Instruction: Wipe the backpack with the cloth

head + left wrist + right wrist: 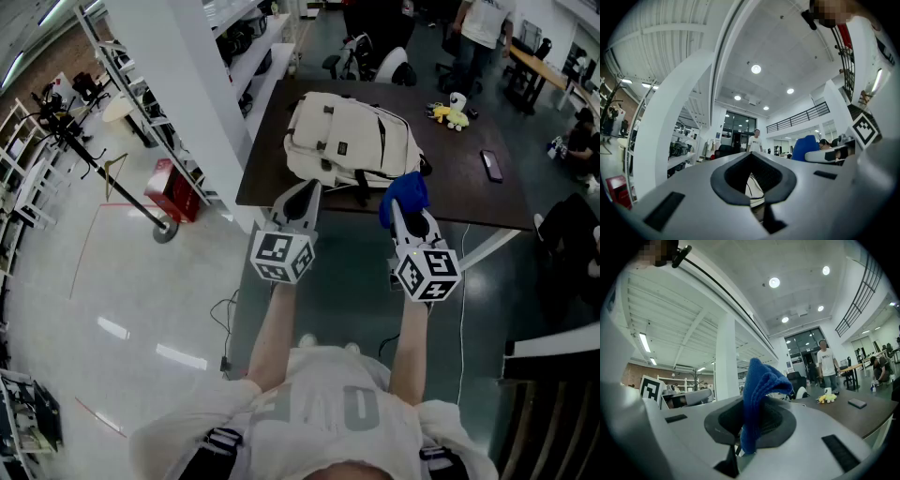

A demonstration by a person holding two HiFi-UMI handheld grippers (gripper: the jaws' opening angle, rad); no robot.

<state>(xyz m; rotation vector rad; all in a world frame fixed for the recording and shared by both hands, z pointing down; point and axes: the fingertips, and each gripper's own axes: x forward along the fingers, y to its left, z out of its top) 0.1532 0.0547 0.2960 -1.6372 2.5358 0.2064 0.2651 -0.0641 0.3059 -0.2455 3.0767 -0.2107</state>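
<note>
Well, I see the cream backpack (pixel 349 141) lying flat on the dark brown worktop (pixel 469 202), close to its near edge. My left gripper (pixel 302 195) is on my side of the backpack, with its tip just by the bag's near edge. Its jaws are pressed together and nothing is between them. Through the hole in its black pads (pixel 723 190) I can see a bit of the pale bag. My right gripper (pixel 405 208) is beside the left one, by the bag's near corner. Its jaws are squeezed tight on the blue cloth (pixel 758 394). The cloth sticks up out of them in a bunch and flops over at the top. From above, the cloth sits right by the bag's corner, but I cannot tell if it touches the bag. Past the backpack, on the right gripper's side, a small yellow toy (pixel 450 116) lies on the worktop. A dark phone (pixel 491 165) lies flat a bit nearer to me than the toy. Both are well apart from the bag. Off the backpack's other side, down on the floor, a red box (pixel 172 190) stands next to a white shelf (pixel 253 56). Far behind the backpack a person (pixel 483 23) in a white top is standing.
</note>
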